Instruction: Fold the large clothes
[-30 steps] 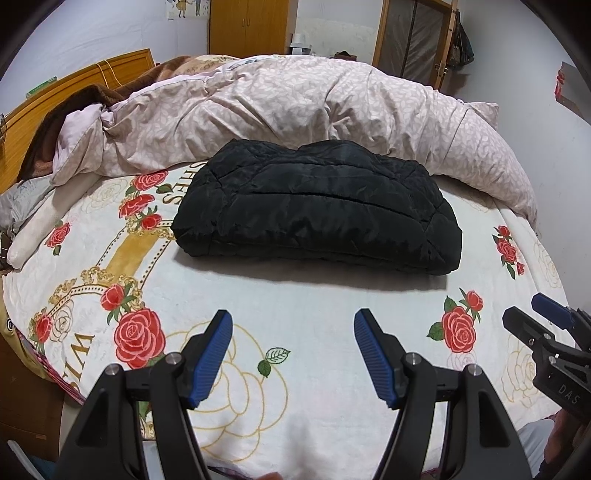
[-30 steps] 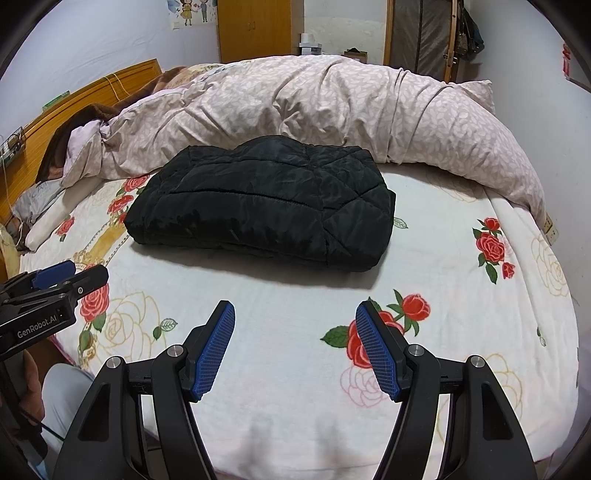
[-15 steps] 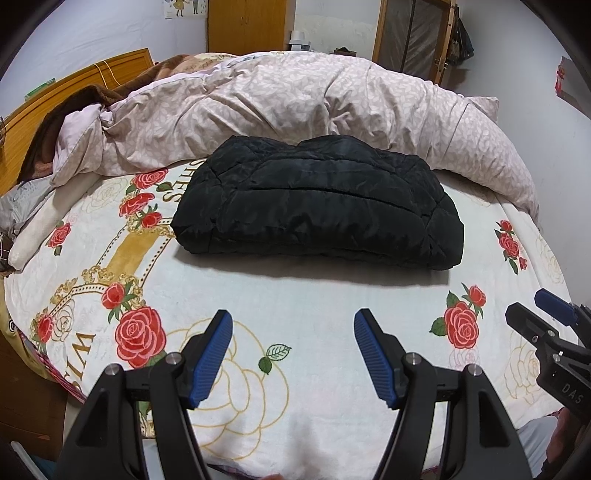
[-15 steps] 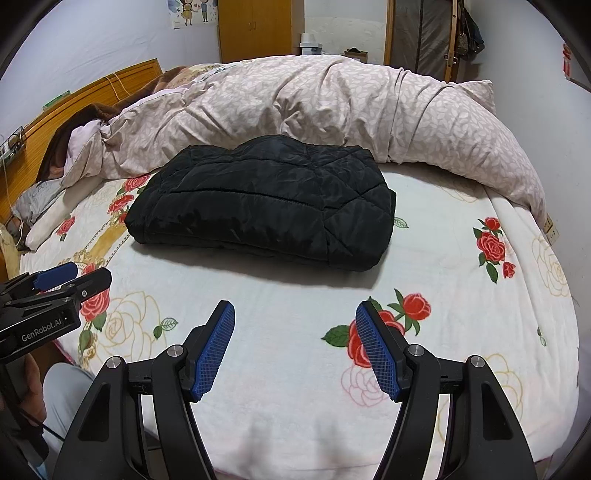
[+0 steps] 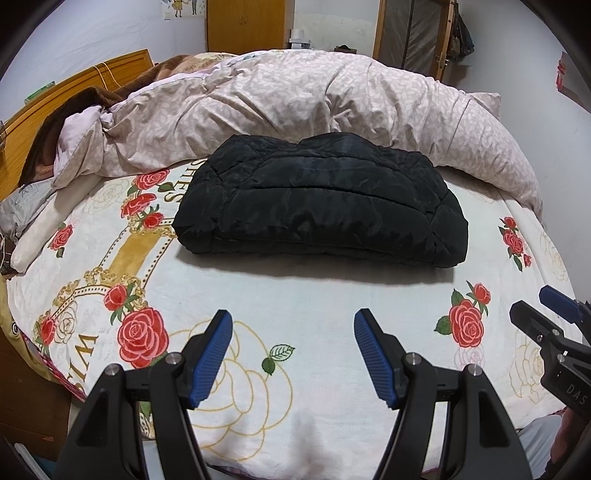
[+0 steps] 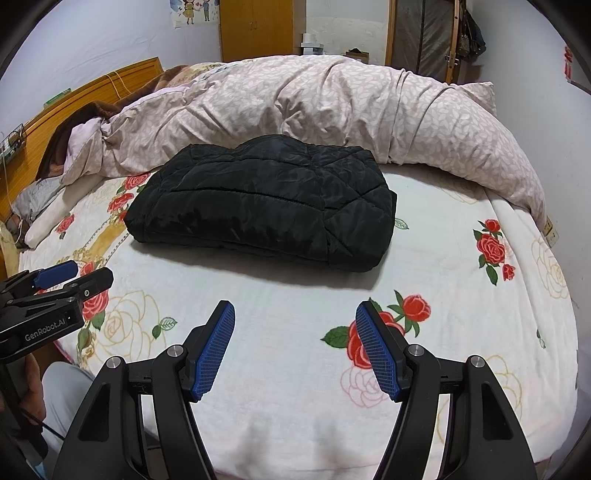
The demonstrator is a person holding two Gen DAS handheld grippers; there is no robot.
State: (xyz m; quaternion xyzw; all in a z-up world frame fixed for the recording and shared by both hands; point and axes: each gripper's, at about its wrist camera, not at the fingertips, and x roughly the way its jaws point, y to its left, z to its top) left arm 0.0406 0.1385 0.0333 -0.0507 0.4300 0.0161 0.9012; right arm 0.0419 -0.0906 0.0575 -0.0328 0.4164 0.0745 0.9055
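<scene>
Black quilted jacket [image 5: 317, 199]: folded into a thick rectangular bundle and laid on the rose-printed blanket [image 5: 295, 295] near the middle of the bed, its far edge just beside the pink leaf-patterned duvet [image 5: 295, 99], which is heaped along the far side. Stitched seams are seen running across the top layer; stacked layers are visible at the near edge.

Left gripper [image 5: 293, 350]: held above the near part of the blanket, well apart from the jacket. Its blue-padded jaws are spread wide and nothing is held between them.

Right gripper [image 6: 295, 347]: held likewise over the near blanket, to the right of the left gripper; jaws spread apart, nothing between them, no contact with the jacket seen.

Wooden headboard [image 5: 85, 77]: seen at the left, with a brown blanket [image 5: 92, 98] bunched against it.

Wooden wardrobe [image 6: 256, 27]: placed against the far wall, with a dark fabric closet [image 6: 421, 33] to its right.

Person: only a light trouser leg [image 6: 62, 384] is shown, at the near edge of the bed.
</scene>
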